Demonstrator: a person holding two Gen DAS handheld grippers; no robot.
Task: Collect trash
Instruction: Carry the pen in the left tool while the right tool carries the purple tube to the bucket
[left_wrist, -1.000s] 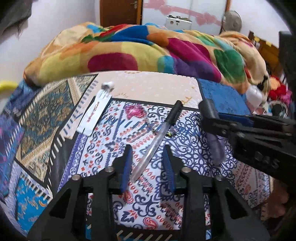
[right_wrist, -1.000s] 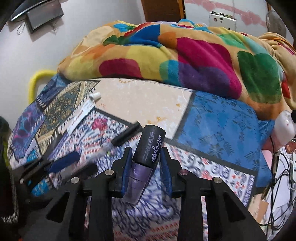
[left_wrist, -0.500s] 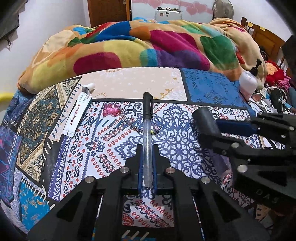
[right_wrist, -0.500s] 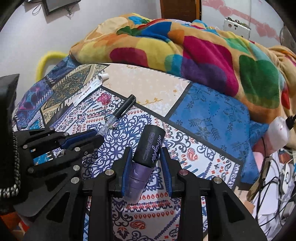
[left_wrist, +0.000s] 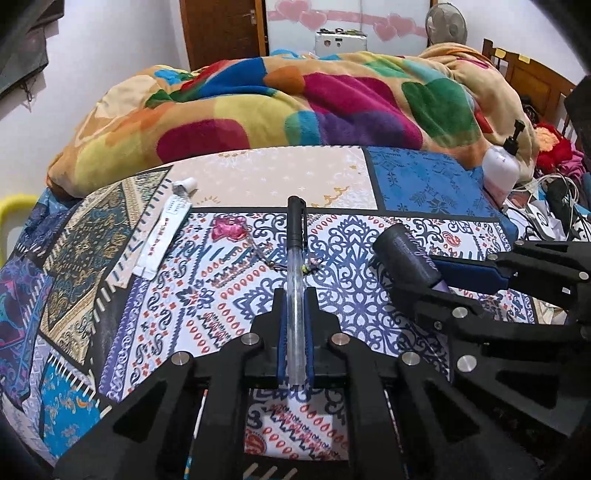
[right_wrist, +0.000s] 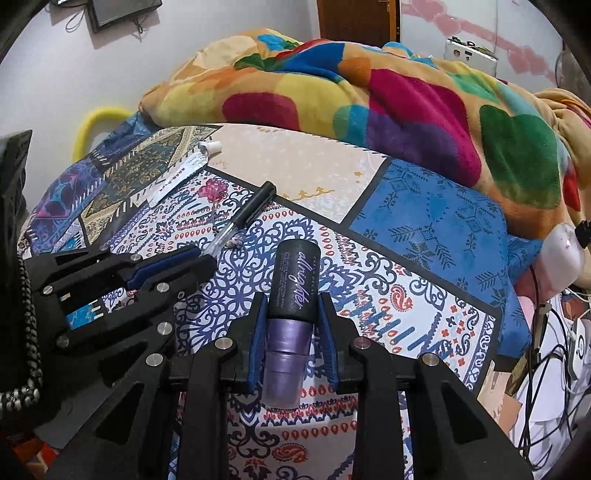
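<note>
Lying at far left: a flattened white tube (left_wrist: 168, 228) with a white cap rests on the patchwork bedsheet (left_wrist: 258, 177), pointing toward the blanket.
Pink trinket: a small shiny pink charm (left_wrist: 227, 229) on a thin chain sits on the sheet between the tube and the pen.
Left gripper: the left gripper (left_wrist: 295, 295) is clamped on a pen (left_wrist: 296, 258); the blue pads (left_wrist: 282, 332) press against the clear barrel on both sides.
Pen: clear plastic barrel, black cap with clip at the far end; it sticks straight out ahead of the jaws, above the printed sheet. Whether the cap end touches the sheet cannot be told.
Right gripper: the right gripper (right_wrist: 291, 301) is closed around a spray bottle (right_wrist: 291, 310); blue pads touch the bottle on each side.
Spray bottle: purple metallic body, black cap with script lettering, cap pointing forward and away from the jaws; it is held above the sheet, just beside the left gripper.
Behind: a rumpled fleece blanket (left_wrist: 295, 103) in red, yellow, blue, green and purple patches lies across the bed.
Far right: a white pump bottle (left_wrist: 500, 168) with a black nozzle stands at the bed's edge, near tangled cables (left_wrist: 546, 192).
</note>
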